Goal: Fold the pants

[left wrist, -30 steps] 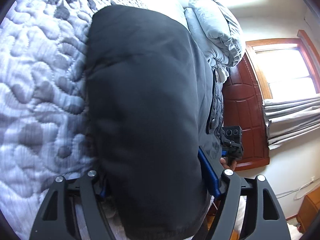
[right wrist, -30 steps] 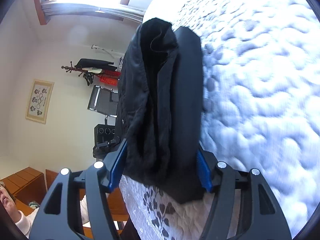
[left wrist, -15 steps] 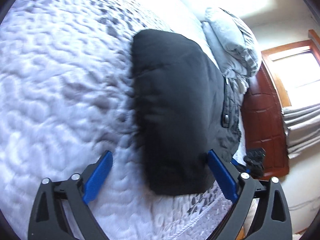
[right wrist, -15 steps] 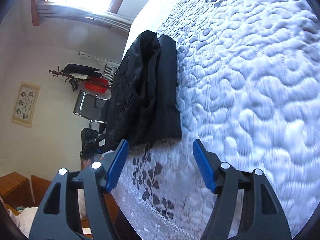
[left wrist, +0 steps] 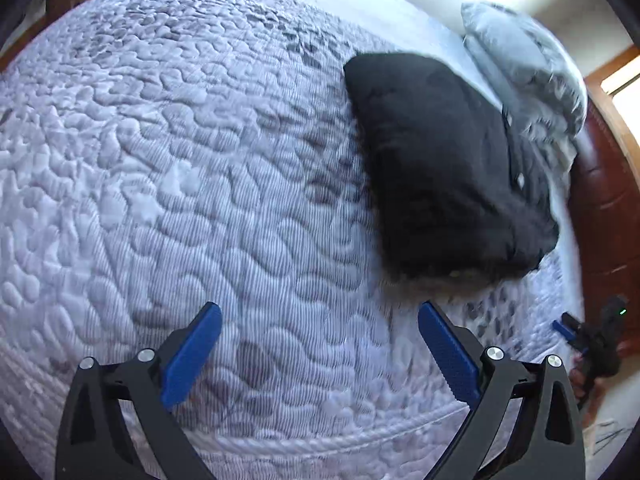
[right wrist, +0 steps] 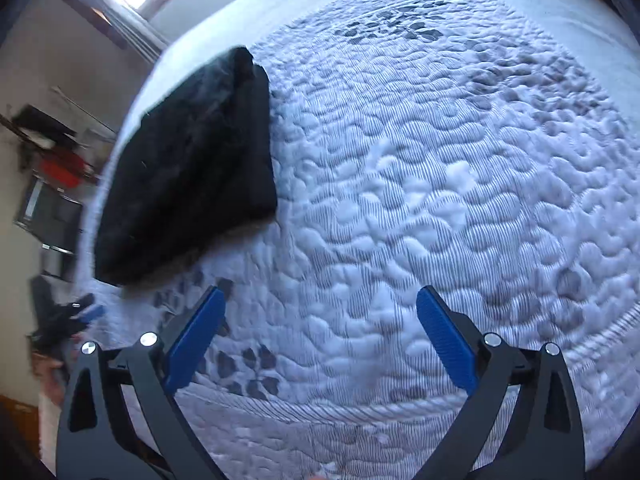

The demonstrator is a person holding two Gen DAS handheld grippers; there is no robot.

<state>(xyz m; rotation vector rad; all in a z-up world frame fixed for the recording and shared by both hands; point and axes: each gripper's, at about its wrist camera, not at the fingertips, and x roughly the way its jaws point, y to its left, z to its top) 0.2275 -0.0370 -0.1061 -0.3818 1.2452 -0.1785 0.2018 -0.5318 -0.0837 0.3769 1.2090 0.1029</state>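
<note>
Now one folded pants (left wrist: 444,168) on quilt (left wrist: 200,160), left gripper (left wrist: 320,344) fingers opening, right gripper (right wrist: 320,336) fingers opening, both empty

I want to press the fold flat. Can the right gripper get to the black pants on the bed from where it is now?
Probably yes. The right gripper is empty with its jaws opening, and the folded pants lie uncovered on the bed, ahead and to its left. Only bare quilt lies between them.

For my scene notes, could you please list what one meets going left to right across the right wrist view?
Other gripper → folded black pants → quilted bedspread.
</note>
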